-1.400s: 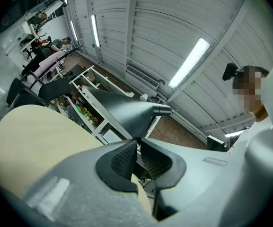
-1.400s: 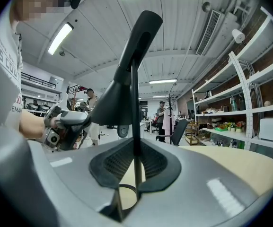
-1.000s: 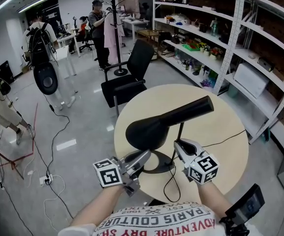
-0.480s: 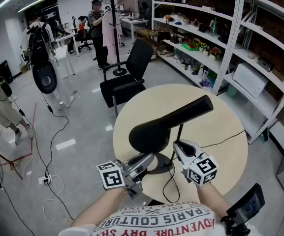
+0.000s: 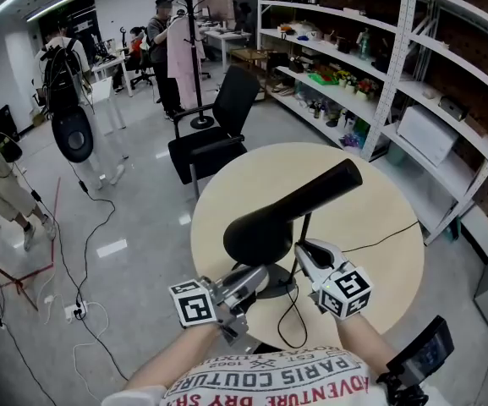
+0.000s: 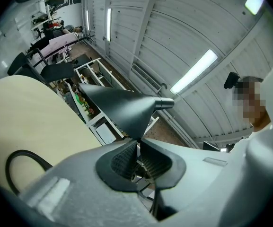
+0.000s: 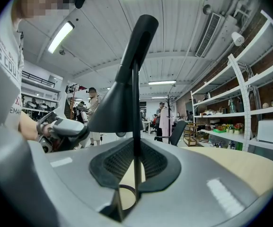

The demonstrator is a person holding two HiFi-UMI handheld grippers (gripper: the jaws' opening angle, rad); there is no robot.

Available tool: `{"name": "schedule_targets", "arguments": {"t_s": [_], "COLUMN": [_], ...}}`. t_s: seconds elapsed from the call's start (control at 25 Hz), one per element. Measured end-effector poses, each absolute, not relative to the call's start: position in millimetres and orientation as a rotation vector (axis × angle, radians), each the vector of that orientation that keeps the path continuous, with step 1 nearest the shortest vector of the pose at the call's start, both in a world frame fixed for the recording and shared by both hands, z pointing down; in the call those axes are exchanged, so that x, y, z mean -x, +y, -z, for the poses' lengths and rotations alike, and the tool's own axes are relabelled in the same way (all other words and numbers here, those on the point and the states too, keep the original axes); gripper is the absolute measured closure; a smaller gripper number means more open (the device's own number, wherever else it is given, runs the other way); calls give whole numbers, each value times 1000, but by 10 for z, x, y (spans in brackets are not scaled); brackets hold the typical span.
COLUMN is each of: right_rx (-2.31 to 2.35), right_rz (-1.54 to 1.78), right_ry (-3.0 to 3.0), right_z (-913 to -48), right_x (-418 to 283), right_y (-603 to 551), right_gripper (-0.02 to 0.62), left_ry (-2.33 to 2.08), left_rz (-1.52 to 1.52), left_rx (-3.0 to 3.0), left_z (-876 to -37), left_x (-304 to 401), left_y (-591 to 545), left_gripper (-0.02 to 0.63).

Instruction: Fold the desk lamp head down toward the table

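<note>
Black desk lamp head (image 5: 290,210), a long matte cone, tilted high over its round base (image 5: 271,289), near the front edge of a pale round table (image 5: 379,252). Pinched at its wide lower rim, seemingly, by the nearly closed left gripper (image 5: 254,276); thin stem (image 5: 305,227) clamped in the right gripper (image 5: 304,252). Open tabletop beyond; 1 black chair (image 5: 218,134) just past the far rim, shelving (image 5: 379,66) at right.
</note>
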State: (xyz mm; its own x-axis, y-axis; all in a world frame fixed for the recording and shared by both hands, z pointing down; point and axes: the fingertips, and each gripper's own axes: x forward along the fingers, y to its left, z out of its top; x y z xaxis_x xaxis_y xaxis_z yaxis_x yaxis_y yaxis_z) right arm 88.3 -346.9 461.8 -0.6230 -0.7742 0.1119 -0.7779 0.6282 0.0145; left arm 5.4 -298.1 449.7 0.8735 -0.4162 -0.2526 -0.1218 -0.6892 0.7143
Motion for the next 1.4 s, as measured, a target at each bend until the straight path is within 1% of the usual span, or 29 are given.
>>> {"name": "schedule_targets", "arguments": {"t_s": [0.36, 0.44, 0.6, 0.84, 0.96, 1.04, 1.08, 1.12, 1.2, 1.24, 1.28, 1.4], "right_rx": [-1311, -1295, -1243, -1221, -1190, -1132, -1108, -1087, -1051, -1039, -1029, -997], "right_rz": [-94, -120, -103, -133, -169, -185, -191, -197, -203, -207, -216, -278], "right_ry": [-2751, -2762, -2732, -2696, -2695, -2696, -2690, -2683, -2687, -2697, -2708, -2746], "right_z": [-4605, -4614, -4624, -4561, -4558, -4591, -4618, -4646, -4682, -4688, -4692, -4695], "right_x": [-900, -912, -921, -1013, -943, -816, -754, -696, -591, -546, -510, -457], "right_y": [-3463, -3471, -3461, -3286, -3075, -2860, -2744, -2622, -2376, -2261, -2156, -1882], "right_gripper": [548, 543, 540, 537, 538, 538, 540, 551, 571, 593, 597, 597], "left_ry": [-376, -387, -437, -521, -570, -583, -589, -593, -598, -601, -601, -571], "left_rz": [531, 504, 432, 348, 289, 270, 260, 241, 170, 133, 103, 53], "left_rx": [-2318, -2345, -2413, -2461, -2527, -2587, -2619, -2650, -2710, -2738, -2767, -2845], "left_z": [-4491, -4522, -4591, -4707, -4703, -4604, -4555, -4521, -4485, -4471, -4450, -4351], "left_x": [-72, -81, -18, 193, 248, 254, 251, 243, 227, 223, 218, 144], "left_y": [-2975, -2970, -2933, -2836, -2726, -2592, -2514, -2428, -2239, -2143, -2048, -1769], "left_gripper": [578, 579, 538, 538, 538, 541, 562, 577, 578, 589, 606, 606]}}
